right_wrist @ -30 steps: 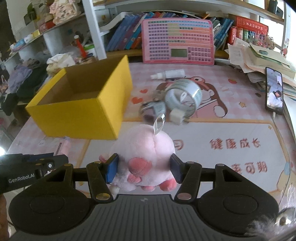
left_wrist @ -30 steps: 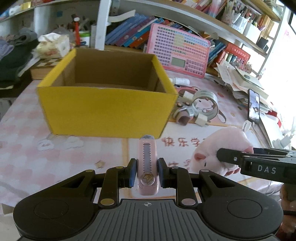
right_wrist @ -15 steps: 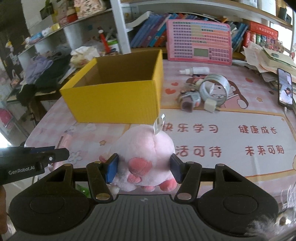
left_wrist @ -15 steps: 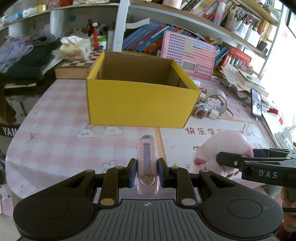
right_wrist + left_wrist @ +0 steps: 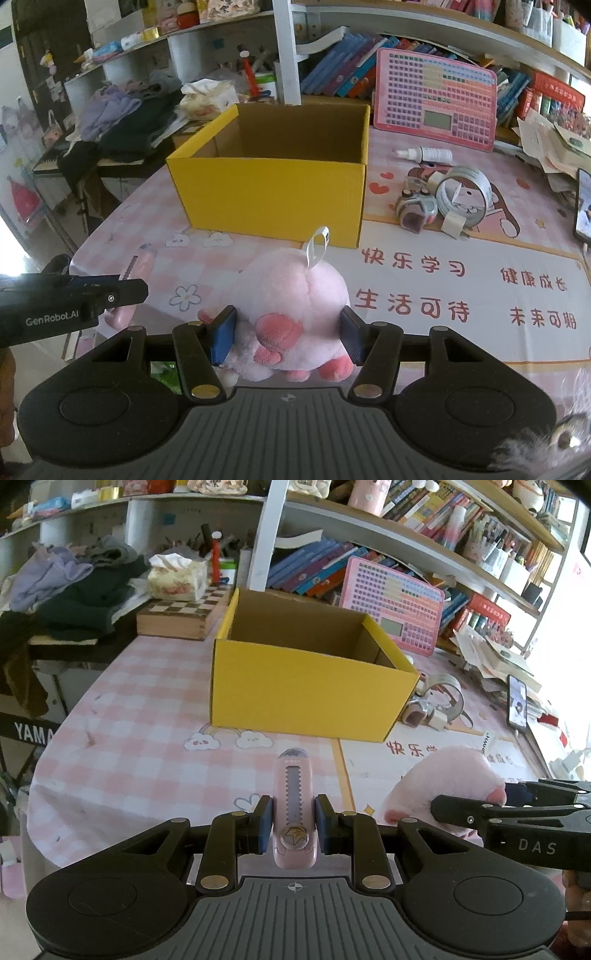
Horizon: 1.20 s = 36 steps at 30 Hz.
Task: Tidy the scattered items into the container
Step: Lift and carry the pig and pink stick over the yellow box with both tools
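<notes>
Counting first: one yellow box [image 5: 310,686], open-topped, on the pink checked table [image 5: 140,746]; one pink knife [image 5: 294,805], a slim utility cutter; one pink plush [image 5: 291,295]; one tape roll [image 5: 463,195]; one small bottle [image 5: 424,154] lying flat behind the roll; one phone [image 5: 517,702] at the right edge of the table. A small grey gadget [image 5: 415,210] sits just beside the roll, touching or nearly so; what it is I cannot make out.

Hidden or cut off: the box floor is mostly out of sight behind its near wall in both views, so I cannot tell what lies inside. From my left camera the plush is partly covered by my right gripper [image 5: 288,332], and its face is not readable. From my right camera the knife shows only as a tip and tail past my left gripper [image 5: 294,825]. The shelves behind are a jumble of books and cloth, too blurred to count.

Fingers: my left pair is clenched tight on the knife's lower body, pads pressed to both sides, blade end pointing toward the box. My right pair stands about half spread, clamped on the plush, blue pads [image 5: 223,334] sunk into the fur on either side. Both loads hang above the table, in front of the box and apart from it.
</notes>
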### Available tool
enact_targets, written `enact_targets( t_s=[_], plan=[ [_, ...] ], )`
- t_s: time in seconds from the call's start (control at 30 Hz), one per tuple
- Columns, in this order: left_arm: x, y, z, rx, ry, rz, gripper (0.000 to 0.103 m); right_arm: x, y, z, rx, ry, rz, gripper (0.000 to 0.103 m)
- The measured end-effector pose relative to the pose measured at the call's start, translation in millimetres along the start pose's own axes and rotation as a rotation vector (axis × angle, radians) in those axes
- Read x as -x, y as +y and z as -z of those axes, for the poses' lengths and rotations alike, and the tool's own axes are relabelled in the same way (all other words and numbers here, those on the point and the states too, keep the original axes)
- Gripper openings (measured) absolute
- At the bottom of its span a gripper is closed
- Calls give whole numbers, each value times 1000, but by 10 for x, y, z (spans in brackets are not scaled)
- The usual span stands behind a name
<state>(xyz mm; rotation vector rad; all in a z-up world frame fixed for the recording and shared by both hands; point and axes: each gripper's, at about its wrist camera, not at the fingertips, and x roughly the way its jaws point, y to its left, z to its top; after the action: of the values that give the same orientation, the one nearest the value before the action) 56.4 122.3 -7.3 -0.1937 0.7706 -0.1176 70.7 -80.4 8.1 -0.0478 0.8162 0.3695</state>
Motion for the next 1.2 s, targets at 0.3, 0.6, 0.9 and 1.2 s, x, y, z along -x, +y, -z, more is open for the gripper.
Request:
enact_targets(
  t_s=[0.3, 0.6, 0.9, 1.2],
  plan=[
    [46, 94, -34, 3, -19, -1, 23, -16, 115, -35, 27, -7, -4, 56],
    [16, 99, -139, -1, -42, 8, 23, -44, 166, -160, 58, -30, -1, 56],
    [-86, 31, -295, 2, -77, 0, 23, -134, 128, -335, 105, -78, -24, 56],
    [-173, -71, -722, -37, -175, -44, 23, -176, 14, -799, 175, -240, -63, 56]
  ],
)
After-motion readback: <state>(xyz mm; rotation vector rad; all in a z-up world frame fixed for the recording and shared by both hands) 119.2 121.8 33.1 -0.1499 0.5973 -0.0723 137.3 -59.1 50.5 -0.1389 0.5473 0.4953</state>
